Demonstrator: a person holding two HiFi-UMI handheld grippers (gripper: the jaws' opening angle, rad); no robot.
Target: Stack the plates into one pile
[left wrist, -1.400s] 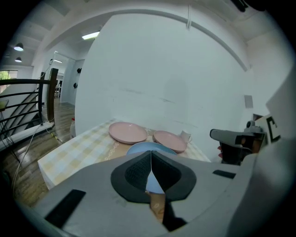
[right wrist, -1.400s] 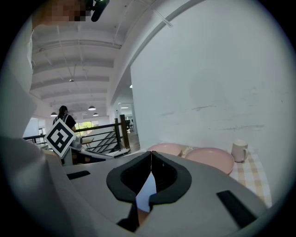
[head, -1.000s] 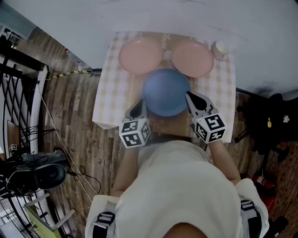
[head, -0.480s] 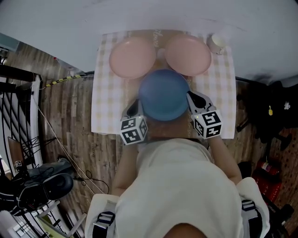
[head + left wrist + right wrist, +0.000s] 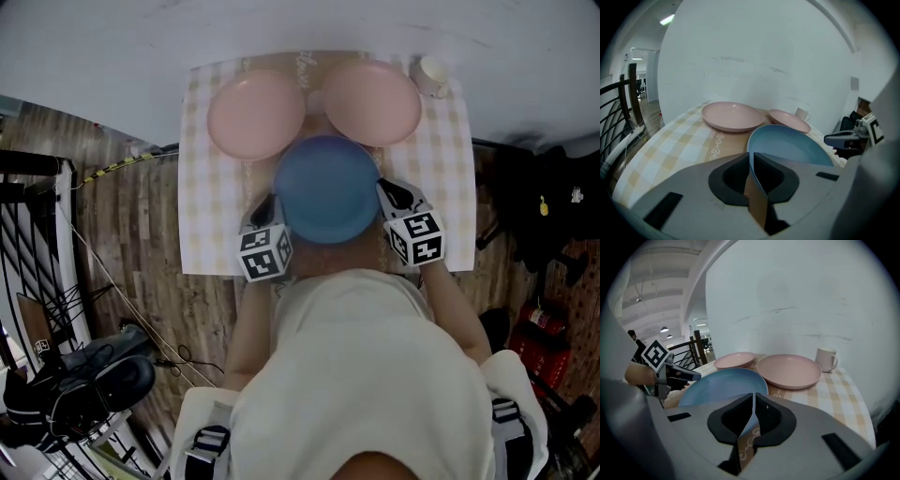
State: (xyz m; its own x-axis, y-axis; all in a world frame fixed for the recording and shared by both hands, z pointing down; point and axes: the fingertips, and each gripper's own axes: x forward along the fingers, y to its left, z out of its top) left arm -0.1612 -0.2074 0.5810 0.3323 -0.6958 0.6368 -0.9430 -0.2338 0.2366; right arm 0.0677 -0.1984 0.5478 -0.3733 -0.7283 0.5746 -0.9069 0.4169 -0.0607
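Observation:
Both grippers hold a blue plate (image 5: 328,187) by opposite rims, over the near middle of the table. My left gripper (image 5: 272,202) is shut on its left rim, which runs between the jaws (image 5: 751,159). On the right rim my right gripper (image 5: 382,191) is shut the same way (image 5: 753,401). Two pink plates lie flat side by side at the back: the left pink plate (image 5: 256,114) (image 5: 732,116) and the right pink plate (image 5: 372,103) (image 5: 788,370). The blue plate's far edge overlaps both in the head view.
A white mug (image 5: 431,73) (image 5: 826,359) stands at the table's back right corner, beside the right pink plate. A checked cloth (image 5: 211,216) covers the table against a white wall. A railing and wood floor lie to the left, with bags and cables on the floor.
Both grippers have sunk with the blue plate toward the table, keeping their hold on it. The pink plates and the mug have stayed put.

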